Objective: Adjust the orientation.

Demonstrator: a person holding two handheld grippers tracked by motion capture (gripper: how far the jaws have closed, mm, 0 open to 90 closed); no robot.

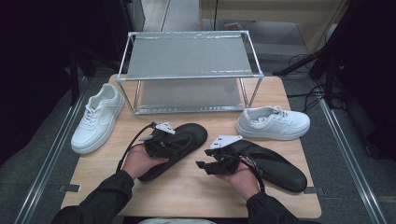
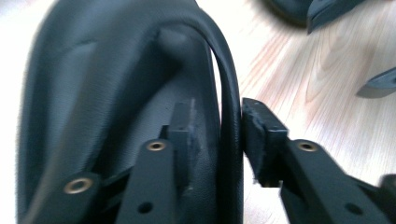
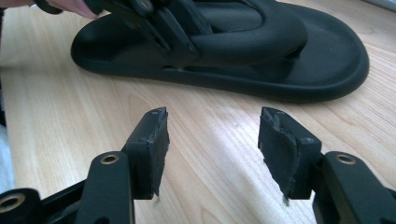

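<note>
Pale wood grain covers the table (image 1: 187, 186), which stands in a dim room with dark floor around it. At its far edge sits a metal-framed two-tier shoe rack (image 1: 189, 70). One white sneaker (image 1: 97, 118) lies at the near left of the rack, a second white sneaker (image 1: 273, 123) at its near right, the two well apart.

Nearer the person, two black sandals lie on the wood. The left sandal (image 1: 180, 144) points toward the rack, and the left tongs (image 1: 156, 142) sit at its side wall. In the left gripper view the sandal's rim (image 2: 229, 121) runs up between the two pads (image 2: 261, 135): one pad is inside the footbed, the other just outside the rim. The outer pad looks to be touching or almost touching the rim, while the inner one stands a little off it, so the tongs are apart around the rim rather than clamped on it.

The right sandal (image 1: 273, 163) lies angled toward the near right corner. The right tongs (image 1: 212, 164) hover low over bare wood between the two sandals, pads spread with nothing between them, facing the left sandal (image 3: 224, 51) and the left tongs (image 3: 159, 23) working at it.
</note>
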